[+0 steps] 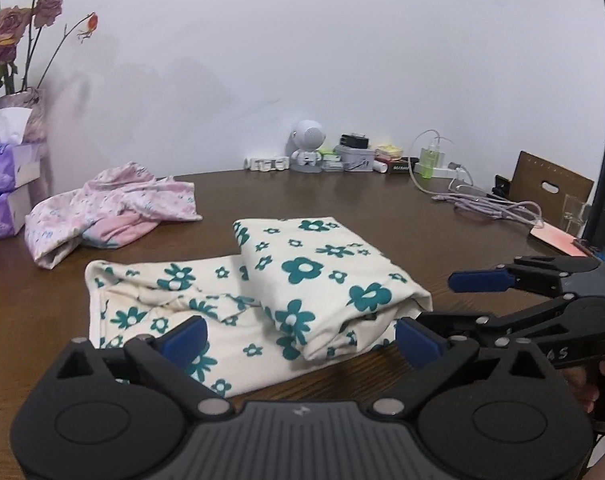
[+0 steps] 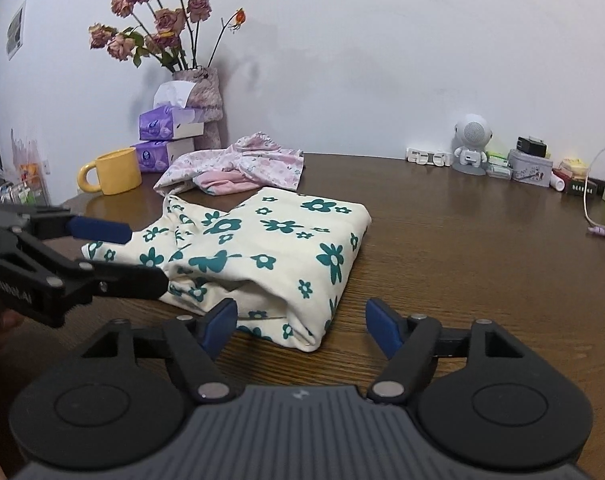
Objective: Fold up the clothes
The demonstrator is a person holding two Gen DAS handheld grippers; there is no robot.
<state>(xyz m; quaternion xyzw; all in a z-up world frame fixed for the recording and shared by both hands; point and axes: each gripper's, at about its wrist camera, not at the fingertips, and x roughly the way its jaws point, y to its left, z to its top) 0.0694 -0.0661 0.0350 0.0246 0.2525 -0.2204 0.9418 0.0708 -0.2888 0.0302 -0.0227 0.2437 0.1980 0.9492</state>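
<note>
A brown wooden table (image 1: 382, 208) fills both views, set against a plain white wall. At the centre of each frame lies a cream garment (image 1: 262, 300) printed with teal flowers, partly folded: its right portion is doubled over into a thick pad, while a flatter single layer extends to the left.

In the left wrist view, the left gripper (image 1: 300, 340) occupies the bottom of the frame, its blue-tipped fingers (image 1: 184, 338) spread wide on either side of the garment's near edge, holding nothing. The right gripper (image 1: 450, 304) enters from the lower right of that frame, just beside the folded corner, its jaws also parted and empty.

In the right wrist view, the right gripper (image 2: 300, 326) sits at the bottom, jaws apart, with the folded corner of the garment just beyond them. The left gripper (image 2: 142, 256) reaches in from the left edge, open over the garment's left side.

A crumpled pink garment (image 2: 242, 164) lies behind the floral one. At upper left stand a yellow mug (image 2: 112, 172), stacked purple tissue boxes (image 2: 170, 124) and a vase of dried roses (image 2: 204, 96). A small white astronaut figure (image 2: 470, 144) stands by the wall at right.
</note>
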